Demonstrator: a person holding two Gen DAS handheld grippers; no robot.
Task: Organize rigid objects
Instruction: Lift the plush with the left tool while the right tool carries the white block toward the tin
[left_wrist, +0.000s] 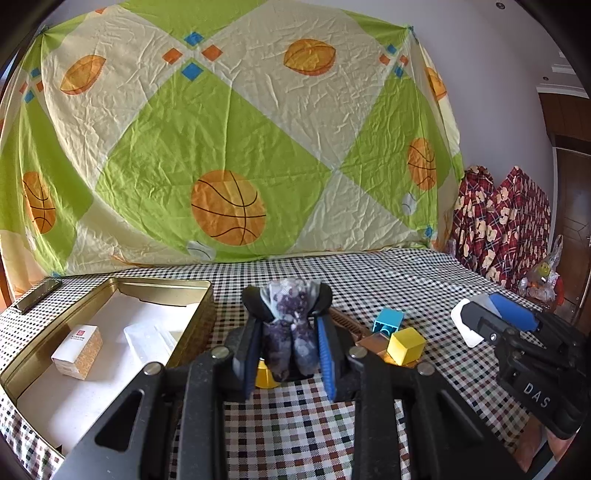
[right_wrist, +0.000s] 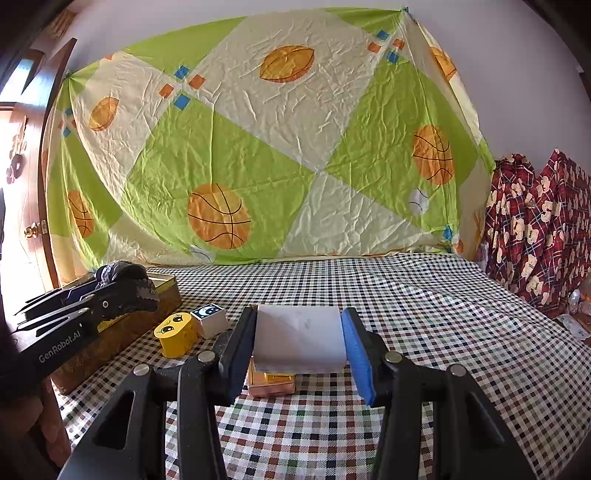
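Lettering "GenRobot.AI" marks left tongs (right_wrist: 110, 291); right tongs (left_wrist: 476, 317) read "DAS".

I see a woven checked cloth (right_wrist: 424, 295) over the surface, matt and slightly rumpled. The tin box (left_wrist: 155, 286) looks like brushed gold metal with a dull sheen, lined with white paper. My left gripper (left_wrist: 291, 332) has matt black plastic fingers (left_wrist: 327, 354) with ribbed blue rubbery pads, pinching a purple mottled item (left_wrist: 291, 325) that reads as soft, printed fabric. The right gripper (right_wrist: 299, 339) grips a white block (right_wrist: 299, 338), smooth and matt. The yellow cube (left_wrist: 406, 345) and blue brick (left_wrist: 388, 321) are glossy plastic. The hanging sheet (left_wrist: 229, 129) is thin, creased cotton.
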